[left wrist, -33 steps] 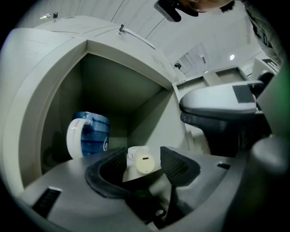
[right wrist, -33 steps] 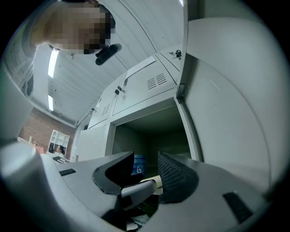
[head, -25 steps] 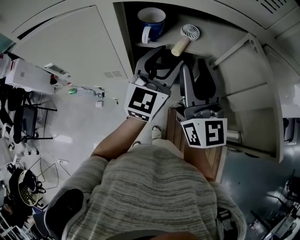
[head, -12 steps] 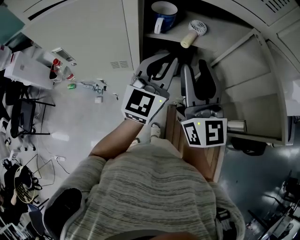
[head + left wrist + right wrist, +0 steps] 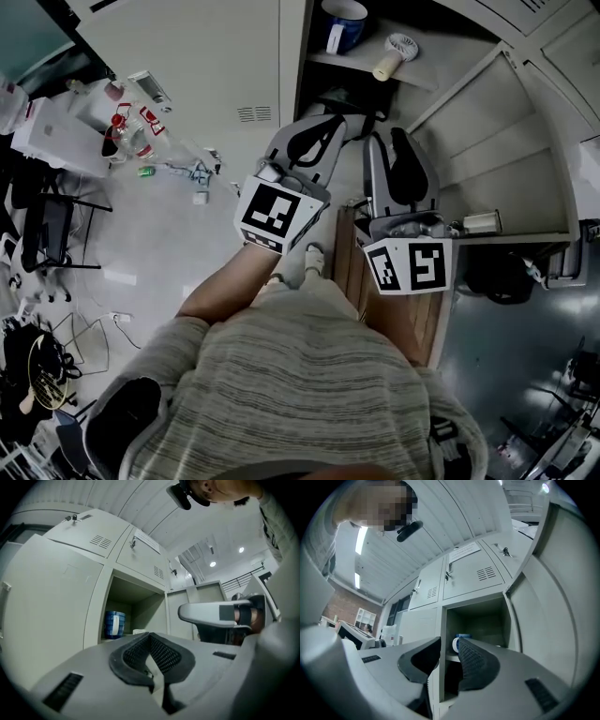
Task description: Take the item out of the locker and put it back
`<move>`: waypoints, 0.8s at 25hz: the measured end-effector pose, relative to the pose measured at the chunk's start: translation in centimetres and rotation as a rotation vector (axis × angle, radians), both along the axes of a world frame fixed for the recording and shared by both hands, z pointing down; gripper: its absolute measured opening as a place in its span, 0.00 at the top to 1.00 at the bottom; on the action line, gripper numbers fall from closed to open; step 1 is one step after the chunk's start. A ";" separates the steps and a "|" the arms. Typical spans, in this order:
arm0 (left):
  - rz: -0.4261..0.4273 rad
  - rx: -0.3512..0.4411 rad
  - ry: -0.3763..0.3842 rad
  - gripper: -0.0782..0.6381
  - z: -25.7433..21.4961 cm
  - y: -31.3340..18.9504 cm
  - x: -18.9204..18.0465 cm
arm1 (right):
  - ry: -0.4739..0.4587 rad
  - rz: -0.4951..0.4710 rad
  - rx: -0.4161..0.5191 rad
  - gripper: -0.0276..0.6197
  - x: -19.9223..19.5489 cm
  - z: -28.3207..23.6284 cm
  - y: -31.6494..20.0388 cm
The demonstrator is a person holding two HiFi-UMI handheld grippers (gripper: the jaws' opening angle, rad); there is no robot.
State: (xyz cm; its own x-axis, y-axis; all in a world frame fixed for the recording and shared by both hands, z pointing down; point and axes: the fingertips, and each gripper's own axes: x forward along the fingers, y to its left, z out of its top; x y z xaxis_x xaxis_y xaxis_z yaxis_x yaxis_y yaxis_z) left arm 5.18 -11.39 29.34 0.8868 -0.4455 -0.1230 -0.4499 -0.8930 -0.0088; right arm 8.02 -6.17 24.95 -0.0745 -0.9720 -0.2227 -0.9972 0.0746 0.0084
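The open locker compartment (image 5: 412, 75) holds a blue mug (image 5: 344, 23) and a small white hand fan (image 5: 398, 52) lying on its shelf. In the head view both grippers hang below and in front of that shelf, apart from both items. My left gripper (image 5: 339, 122) is shut with nothing in it. The jaws of my right gripper (image 5: 384, 141) stand open and have just been closing, with nothing between them. The left gripper view shows the mug (image 5: 114, 624) on the shelf beyond my left gripper (image 5: 151, 641). In the right gripper view the mug (image 5: 459, 643) shows past my right gripper (image 5: 449, 656).
The locker door (image 5: 511, 141) stands swung open on the right. A shut locker door (image 5: 206, 66) is on the left. A wooden box (image 5: 349, 258) stands on the floor below the grippers. Bottles and a white box (image 5: 56, 136) sit at the left, by a chair (image 5: 47, 244).
Both grippers have drawn back from the shelf, away from the fan and mug. The left jaws went from wide open to shut, with nothing in them.
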 end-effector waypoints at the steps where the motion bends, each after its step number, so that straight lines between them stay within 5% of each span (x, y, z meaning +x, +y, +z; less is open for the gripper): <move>1: 0.001 -0.003 0.002 0.88 0.0 0.3 -0.5 | 0.004 -0.004 -0.002 0.77 -0.5 0.1 0.3; 7: 0.005 -0.017 0.004 0.88 0.1 2.1 -3.2 | 0.045 -0.016 -0.020 0.90 -3.2 0.4 2.0; 20: 0.011 -0.037 0.010 0.88 0.7 4.9 -7.3 | 0.067 0.006 -0.052 0.92 -6.6 1.6 4.2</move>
State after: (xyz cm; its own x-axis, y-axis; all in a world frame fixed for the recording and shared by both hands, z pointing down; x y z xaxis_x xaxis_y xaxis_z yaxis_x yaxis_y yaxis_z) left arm -2.08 -6.48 30.01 0.8903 -0.4405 -0.1156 -0.4403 -0.8974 0.0289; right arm 1.44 -1.97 26.59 -0.0819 -0.9826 -0.1668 -0.9949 0.0709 0.0711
